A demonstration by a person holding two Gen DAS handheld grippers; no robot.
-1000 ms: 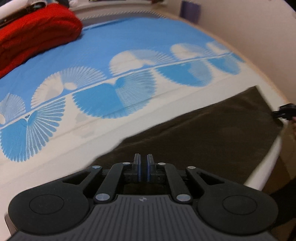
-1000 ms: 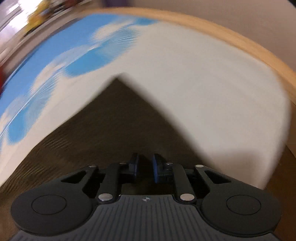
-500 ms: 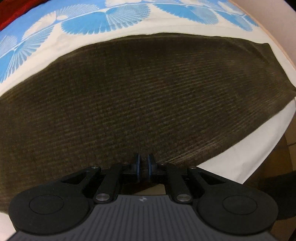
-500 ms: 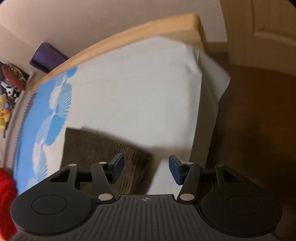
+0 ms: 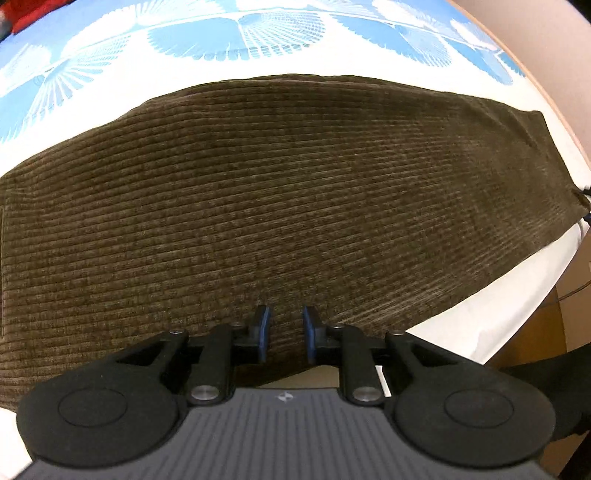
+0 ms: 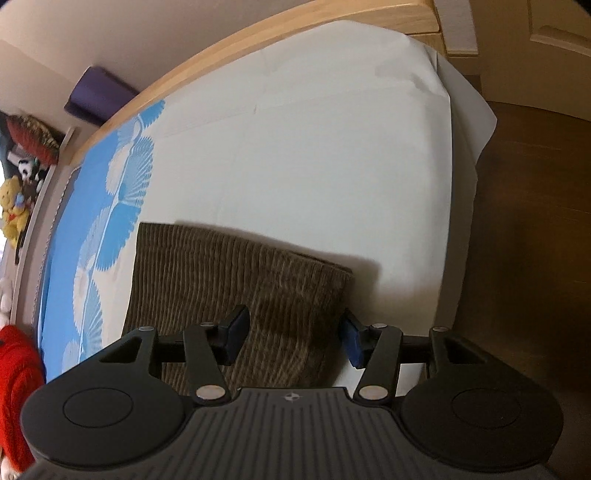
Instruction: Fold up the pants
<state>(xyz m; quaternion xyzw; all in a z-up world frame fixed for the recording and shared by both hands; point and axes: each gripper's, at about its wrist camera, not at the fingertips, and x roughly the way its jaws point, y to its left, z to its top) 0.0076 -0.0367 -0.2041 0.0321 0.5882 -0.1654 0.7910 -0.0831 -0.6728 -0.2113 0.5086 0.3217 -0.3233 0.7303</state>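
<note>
Lying flat: pants (image 5: 280,206) | bed (image 6: 314,147) | left tongs (image 5: 285,334) opening

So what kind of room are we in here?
Most likely a bedroom. Brown corduroy pants lie on a bed with a blue and white sheet and a wooden bed frame, and soft toys sit on a shelf beside it.

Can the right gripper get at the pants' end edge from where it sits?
Probably yes. The right gripper sits straddling the end edge of the pants, its jaws closing with cloth between them, pads not yet pressing. Nothing lies on the sheet in the way.
</note>
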